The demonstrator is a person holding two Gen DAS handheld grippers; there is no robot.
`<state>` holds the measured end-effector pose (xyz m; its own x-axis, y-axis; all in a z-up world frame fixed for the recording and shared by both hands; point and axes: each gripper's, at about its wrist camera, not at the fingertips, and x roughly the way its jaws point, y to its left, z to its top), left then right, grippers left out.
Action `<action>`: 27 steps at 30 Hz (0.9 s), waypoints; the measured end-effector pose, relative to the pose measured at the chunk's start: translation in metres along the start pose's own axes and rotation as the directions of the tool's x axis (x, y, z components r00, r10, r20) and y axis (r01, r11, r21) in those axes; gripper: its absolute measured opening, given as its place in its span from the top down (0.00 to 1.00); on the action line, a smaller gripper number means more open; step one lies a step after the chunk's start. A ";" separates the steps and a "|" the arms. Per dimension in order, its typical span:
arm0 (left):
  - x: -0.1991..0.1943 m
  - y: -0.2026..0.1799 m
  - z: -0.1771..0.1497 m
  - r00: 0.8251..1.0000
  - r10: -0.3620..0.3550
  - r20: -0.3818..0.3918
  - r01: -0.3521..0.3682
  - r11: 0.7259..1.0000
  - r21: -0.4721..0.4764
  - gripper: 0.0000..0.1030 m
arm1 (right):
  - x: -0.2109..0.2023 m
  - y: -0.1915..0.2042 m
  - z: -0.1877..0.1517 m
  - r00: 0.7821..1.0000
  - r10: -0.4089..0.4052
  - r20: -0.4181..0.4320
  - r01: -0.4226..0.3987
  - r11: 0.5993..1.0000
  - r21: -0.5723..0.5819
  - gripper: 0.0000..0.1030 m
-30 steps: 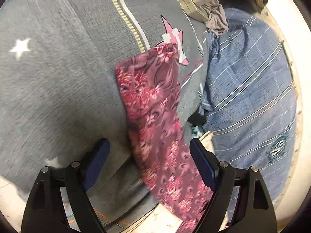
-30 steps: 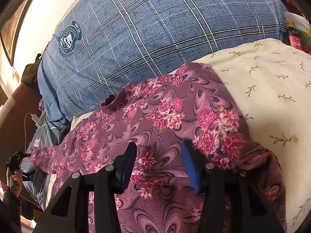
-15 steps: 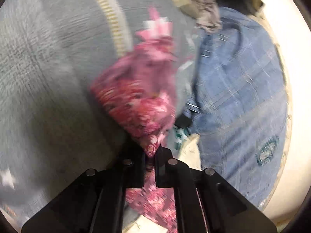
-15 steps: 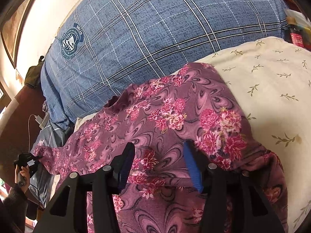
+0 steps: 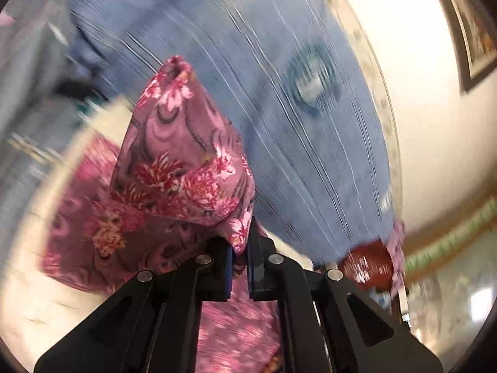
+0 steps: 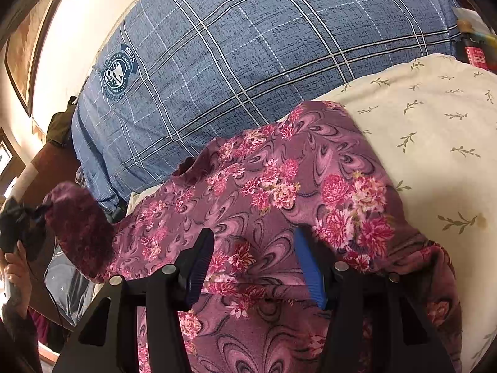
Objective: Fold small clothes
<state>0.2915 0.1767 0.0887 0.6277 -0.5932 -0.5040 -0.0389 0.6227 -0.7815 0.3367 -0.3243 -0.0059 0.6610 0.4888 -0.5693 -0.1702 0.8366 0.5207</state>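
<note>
Item one, floral garment (image 6: 273, 192): soft, thin knit, mauve ground with pink and red blooms and dark swirls. In your right wrist view it lies spread and wrinkled across the centre and lower frame, one rounded sleeve end (image 6: 77, 227) raised at the left edge. In your left wrist view the same cloth (image 5: 183, 168) rises as a blurred, pointed fold in the middle of the frame.

Item two, left gripper (image 5: 239, 267): black frame, blue pads; its jaws are closed tight on a pinch of the garment's edge.

Item three, right gripper (image 6: 253, 267): black frame, ribbed blue pads; its jaws stand apart over the flat cloth, and you can see fabric between them but no pad pressing on it.

Item four, blue plaid bedding (image 6: 254, 46): woven look, white and dark grid lines, a round crest print at upper left. Its lower edge meets the garment's top edge.

Item five, cream cover (image 6: 435, 130): matte, sprigged with small olive leaves, bare along the right side of the frame; that is your open room beside the garment.

Item six, a person's hand (image 6: 17, 267) at the far left edge, gripping the left gripper's handle.
</note>
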 end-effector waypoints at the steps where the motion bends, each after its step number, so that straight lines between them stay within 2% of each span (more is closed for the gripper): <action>1: 0.022 -0.009 -0.011 0.999 -0.011 -0.041 0.011 1.000 0.003 0.96 | 0.000 0.000 0.000 1.000 0.003 0.001 -0.003 1.000 0.002 0.45; 4: 0.074 -0.021 -0.036 0.990 -0.002 -0.144 0.003 1.000 0.011 0.96 | -0.001 -0.002 0.000 1.000 0.016 0.004 -0.016 1.000 0.009 0.45; 7: 0.124 -0.023 -0.065 0.968 0.066 -0.242 -0.061 0.998 0.030 0.96 | -0.001 -0.003 0.000 1.000 0.026 0.006 -0.026 1.000 0.014 0.45; 9: 0.142 -0.021 -0.087 0.946 0.138 -0.293 -0.121 0.990 0.078 0.93 | -0.002 -0.003 -0.001 0.999 0.032 0.008 -0.032 0.999 0.018 0.45; 10: 0.150 -0.019 -0.097 0.931 0.170 -0.324 -0.146 0.985 0.096 0.83 | -0.003 -0.004 -0.001 0.999 0.035 0.008 -0.035 0.999 0.019 0.45; 11: 0.152 -0.015 -0.102 0.923 0.165 -0.348 -0.143 0.986 0.090 0.69 | -0.003 -0.003 -0.001 0.999 0.036 0.008 -0.036 0.999 0.020 0.45; 12: 0.150 -0.012 -0.108 0.919 0.156 -0.362 -0.134 0.987 0.084 0.64 | -0.003 -0.003 -0.001 0.999 0.037 0.009 -0.037 0.999 0.020 0.45; 15: 0.125 -0.016 -0.110 0.928 0.136 -0.348 -0.108 0.989 0.098 0.56 | -0.003 -0.003 -0.001 0.999 0.034 0.007 -0.034 0.999 0.020 0.45; 18: 0.081 -0.020 -0.100 0.949 0.127 -0.289 -0.097 0.989 0.115 0.42 | -0.002 -0.001 0.001 1.000 0.028 -0.006 -0.028 0.999 0.019 0.44; 21: 0.043 -0.007 -0.094 0.962 0.181 -0.203 -0.157 0.979 0.129 0.35 | 0.001 0.018 0.005 0.998 -0.048 -0.039 0.046 0.998 -0.040 0.42; 22: 0.029 -0.001 -0.091 0.961 0.217 -0.170 -0.197 0.972 0.128 0.35 | 0.002 0.029 0.005 0.998 -0.039 -0.049 0.036 0.997 -0.064 0.42; 24: 0.017 0.013 -0.089 0.961 0.240 -0.139 -0.227 0.968 0.105 0.35 | 0.006 0.058 0.003 0.996 0.033 -0.078 -0.041 0.994 -0.099 0.42; 26: 0.006 0.032 -0.086 0.962 0.239 -0.133 -0.235 0.971 0.041 0.35 | 0.018 0.099 -0.001 0.991 0.039 -0.125 -0.062 0.981 -0.183 0.26; 27: 0.004 0.038 -0.086 0.963 0.233 -0.135 -0.232 0.972 0.018 0.35 | 0.025 0.114 -0.004 0.989 0.027 -0.144 -0.059 0.974 -0.217 0.25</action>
<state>0.2257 0.1542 0.0250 0.4905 -0.4953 -0.7170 -0.1697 0.7527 -0.6361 0.3310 -0.2151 0.0365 0.5442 0.5421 -0.6404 -0.3634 0.8402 0.4025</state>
